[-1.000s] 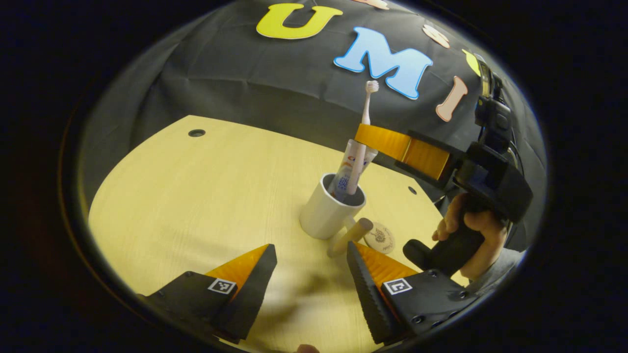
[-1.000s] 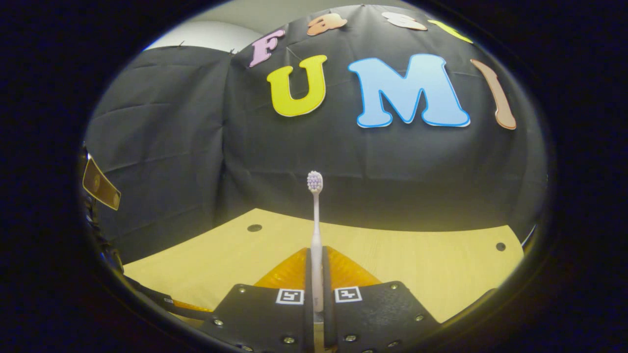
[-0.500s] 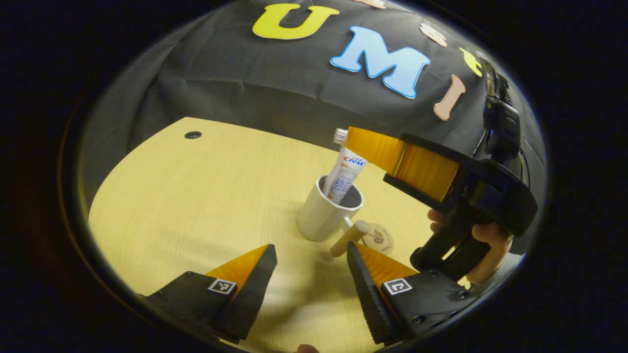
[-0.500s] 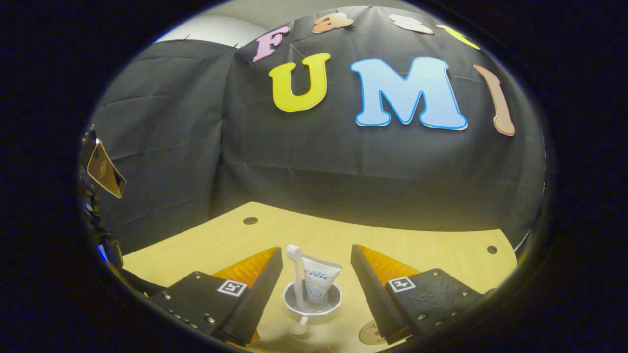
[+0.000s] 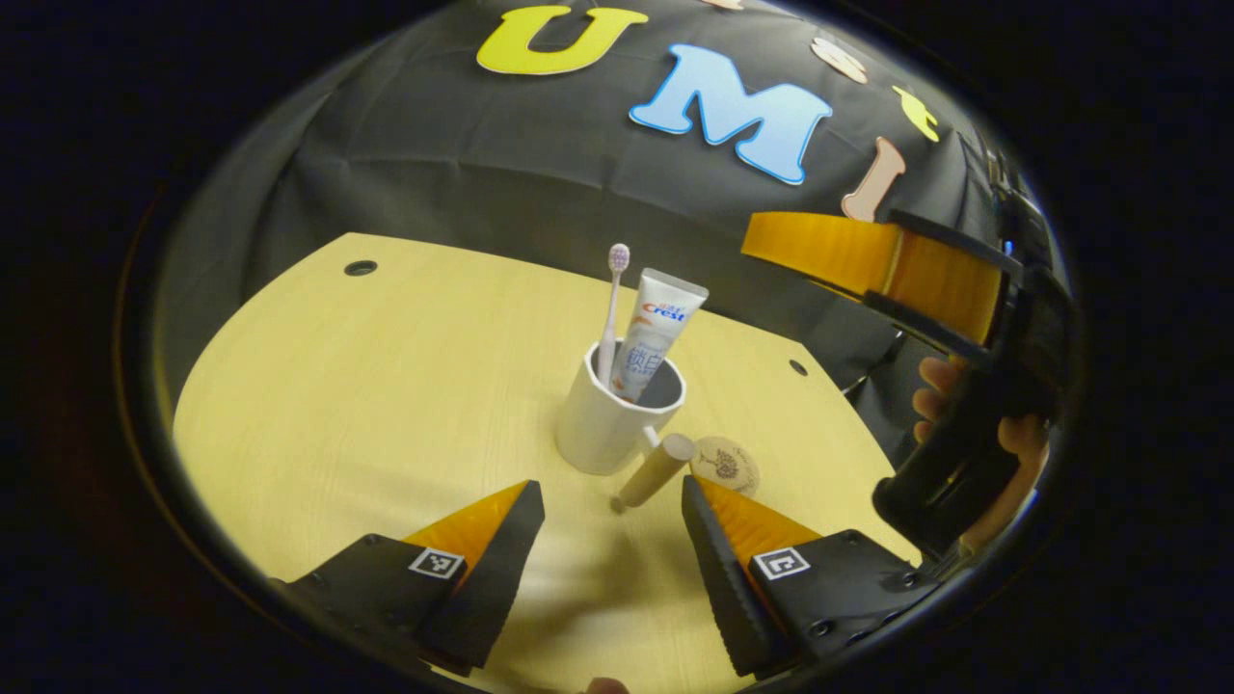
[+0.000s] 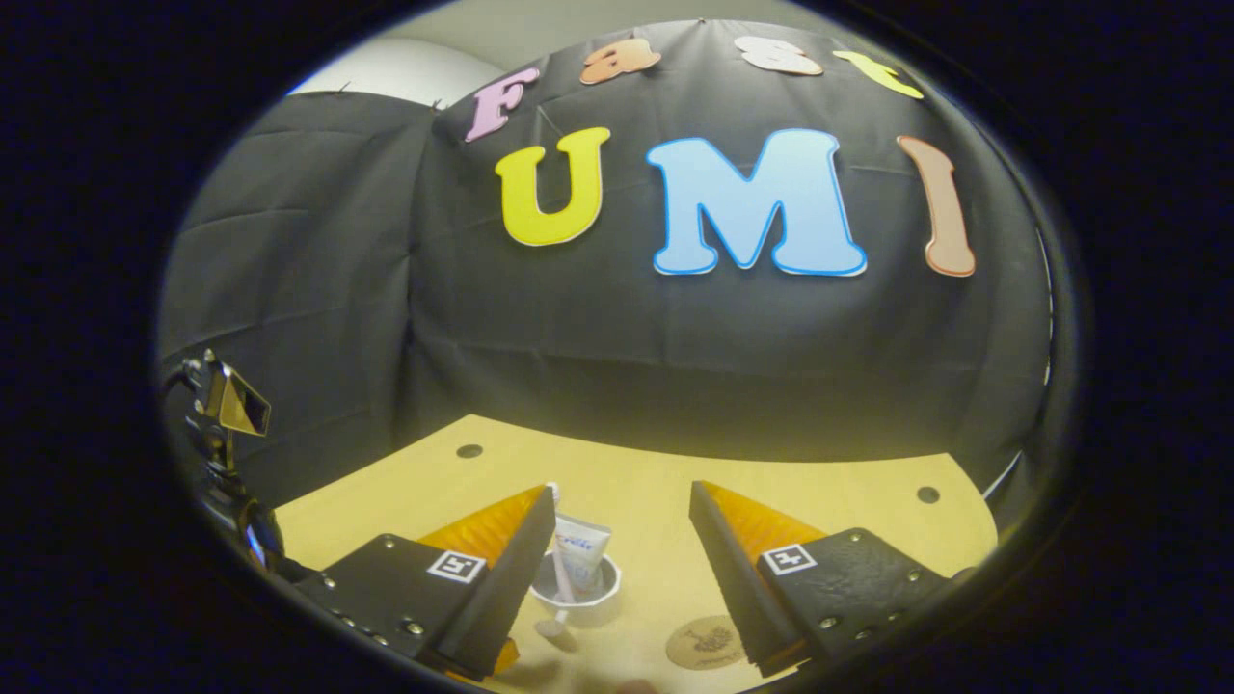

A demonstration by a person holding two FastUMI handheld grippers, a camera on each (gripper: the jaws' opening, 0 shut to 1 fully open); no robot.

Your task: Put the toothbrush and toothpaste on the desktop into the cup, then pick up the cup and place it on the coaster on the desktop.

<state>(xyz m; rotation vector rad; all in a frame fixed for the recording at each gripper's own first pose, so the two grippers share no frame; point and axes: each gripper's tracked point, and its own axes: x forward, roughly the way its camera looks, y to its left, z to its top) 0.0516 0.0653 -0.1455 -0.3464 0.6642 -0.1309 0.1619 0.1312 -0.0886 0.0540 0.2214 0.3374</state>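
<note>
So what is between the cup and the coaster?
In the left gripper view, the cup's wooden handle points out toward the coaster; otherwise bare desk.

Each gripper body is black with a textured face and small screws. The left gripper (image 5: 612, 501) and right gripper (image 6: 622, 506) each carry square black-and-white markers near the fingers. The hand (image 5: 974, 424) grips a black handle; a grey sleeve, possibly, shows beneath.

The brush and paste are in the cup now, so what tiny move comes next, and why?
Probably ease the open left gripper forward to the cup's handle. The toothbrush and toothpaste already stand in the cup, which isn't on the coaster yet, and the handle points at those fingers.
</note>
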